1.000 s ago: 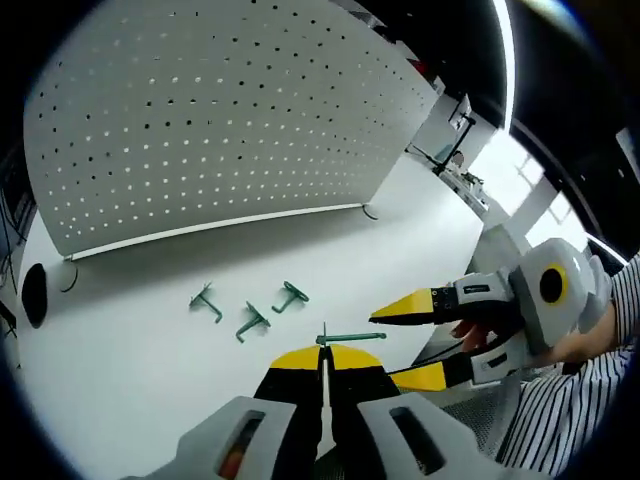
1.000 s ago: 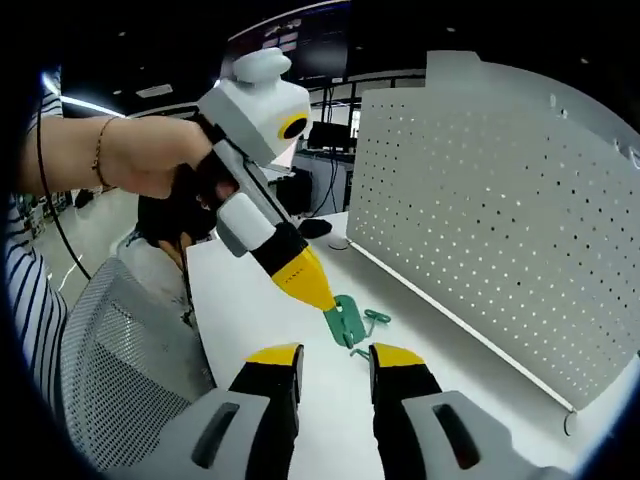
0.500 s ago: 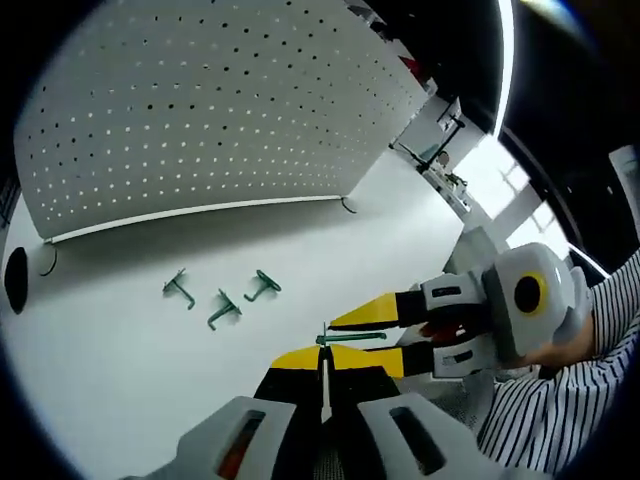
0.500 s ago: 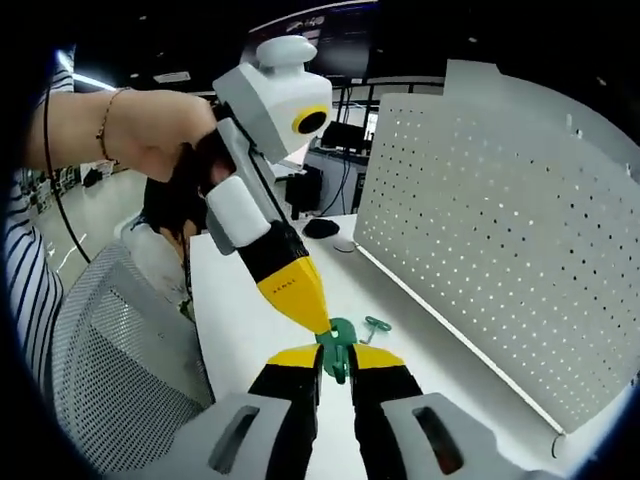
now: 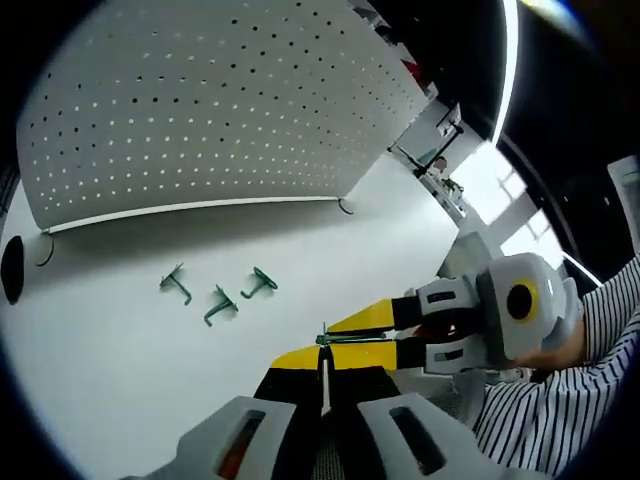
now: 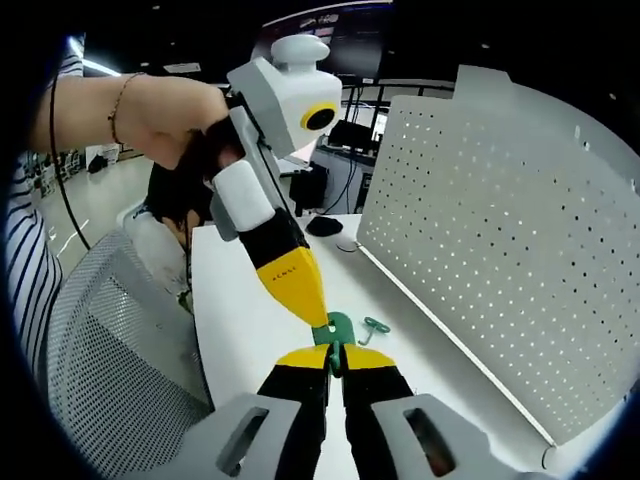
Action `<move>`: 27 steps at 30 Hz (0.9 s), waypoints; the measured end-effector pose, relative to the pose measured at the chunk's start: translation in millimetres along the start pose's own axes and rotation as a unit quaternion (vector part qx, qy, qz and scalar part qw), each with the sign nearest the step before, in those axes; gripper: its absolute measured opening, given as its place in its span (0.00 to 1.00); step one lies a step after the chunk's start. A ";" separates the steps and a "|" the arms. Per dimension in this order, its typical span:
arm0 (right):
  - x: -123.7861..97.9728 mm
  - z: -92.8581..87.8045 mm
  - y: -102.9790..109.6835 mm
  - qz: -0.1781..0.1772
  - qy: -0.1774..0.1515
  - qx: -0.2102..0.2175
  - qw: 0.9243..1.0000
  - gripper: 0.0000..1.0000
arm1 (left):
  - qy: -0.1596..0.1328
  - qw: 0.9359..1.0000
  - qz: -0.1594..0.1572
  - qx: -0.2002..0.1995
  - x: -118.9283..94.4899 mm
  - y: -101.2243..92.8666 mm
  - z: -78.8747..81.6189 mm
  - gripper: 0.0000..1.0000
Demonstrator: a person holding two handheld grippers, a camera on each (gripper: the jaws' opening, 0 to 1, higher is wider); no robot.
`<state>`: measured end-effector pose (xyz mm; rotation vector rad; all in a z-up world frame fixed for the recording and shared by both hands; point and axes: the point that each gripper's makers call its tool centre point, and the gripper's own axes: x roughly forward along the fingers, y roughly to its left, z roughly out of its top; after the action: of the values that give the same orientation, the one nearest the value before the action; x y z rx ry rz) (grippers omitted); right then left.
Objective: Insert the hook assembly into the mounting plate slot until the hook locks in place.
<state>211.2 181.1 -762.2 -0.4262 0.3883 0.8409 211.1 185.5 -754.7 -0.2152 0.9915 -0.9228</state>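
The green hook hangs in the air above the white table, pinched at once by the left gripper and the right gripper, both clenched on it. 3 spare hooks lie on the table before the pegboard. This looks like a handover or regrip; next, 1 gripper must release before the hook goes to a pegboard slot.
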 end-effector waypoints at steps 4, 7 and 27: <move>-2.8 3.7 -0.5 -0.006 0.000 0.013 1.000 0.01 | -0.006 1.000 -0.007 -0.009 -3.5 -0.9 1.3 0.01; -6.3 8.4 -2.8 -0.009 -0.011 0.023 1.000 0.00 | -0.014 1.000 -0.012 -0.010 -7.2 -3.3 4.4 0.01; -4.3 28.7 -4.7 -0.004 -0.031 0.038 0.999 0.00 | -0.125 0.992 0.010 0.024 -27.6 7.1 25.0 0.28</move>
<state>216.8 190.1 -734.9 -0.3292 0.3595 0.8269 228.9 204.7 -727.3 -0.2728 0.7381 -0.8776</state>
